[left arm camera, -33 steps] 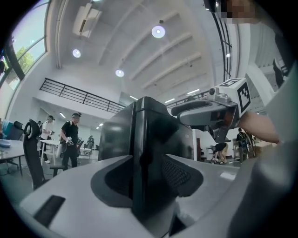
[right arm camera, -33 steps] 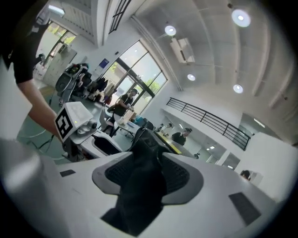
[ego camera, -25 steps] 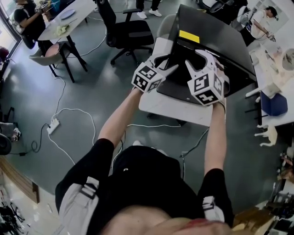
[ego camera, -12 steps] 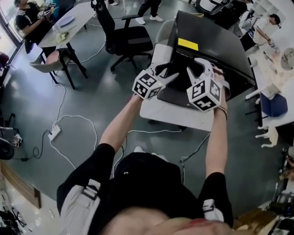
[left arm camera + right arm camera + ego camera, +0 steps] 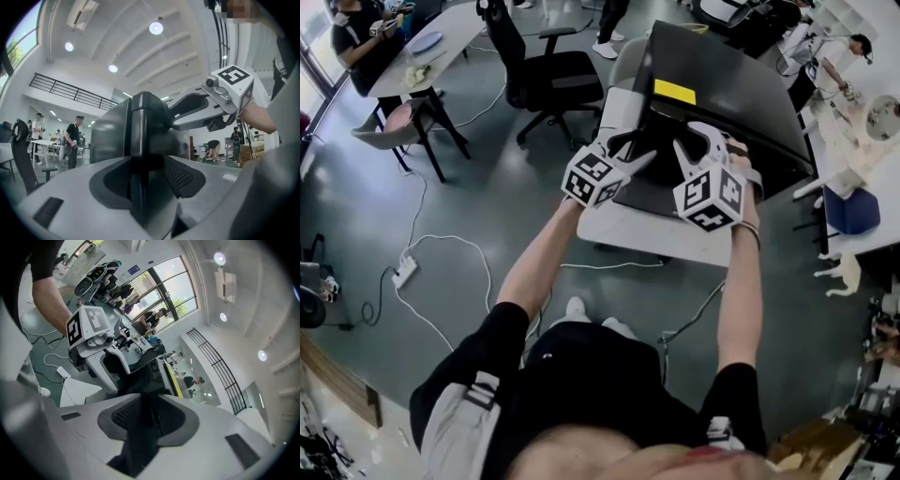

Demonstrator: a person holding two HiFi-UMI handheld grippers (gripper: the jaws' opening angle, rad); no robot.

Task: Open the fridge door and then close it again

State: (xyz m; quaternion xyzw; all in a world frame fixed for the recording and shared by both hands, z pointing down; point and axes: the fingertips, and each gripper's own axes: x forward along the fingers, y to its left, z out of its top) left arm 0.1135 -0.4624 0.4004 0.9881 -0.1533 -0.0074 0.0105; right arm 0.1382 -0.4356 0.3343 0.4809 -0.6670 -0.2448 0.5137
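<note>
Left hand-held gripper (image 5: 639, 150) and right hand-held gripper (image 5: 688, 141), its jaws just closing, each clamp the near edge of the fridge door (image 5: 145, 140). The paired grip presumably steadies the swing of the door on the fridge (image 5: 727, 84), which stands on the tabletop (image 5: 642, 232).

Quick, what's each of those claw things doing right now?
Left gripper: closed on the edge of the fridge door.
Right gripper: jaws have just been closing, now clamped on that same edge.

Grey floor (image 5: 478, 178) below me, power strip (image 5: 403, 273) trailing white cable, black office chair (image 5: 562, 73), white table (image 5: 464, 28), round ceiling lights (image 5: 156, 28), tall windows (image 5: 180, 289), railed balcony (image 5: 70, 91).
</note>
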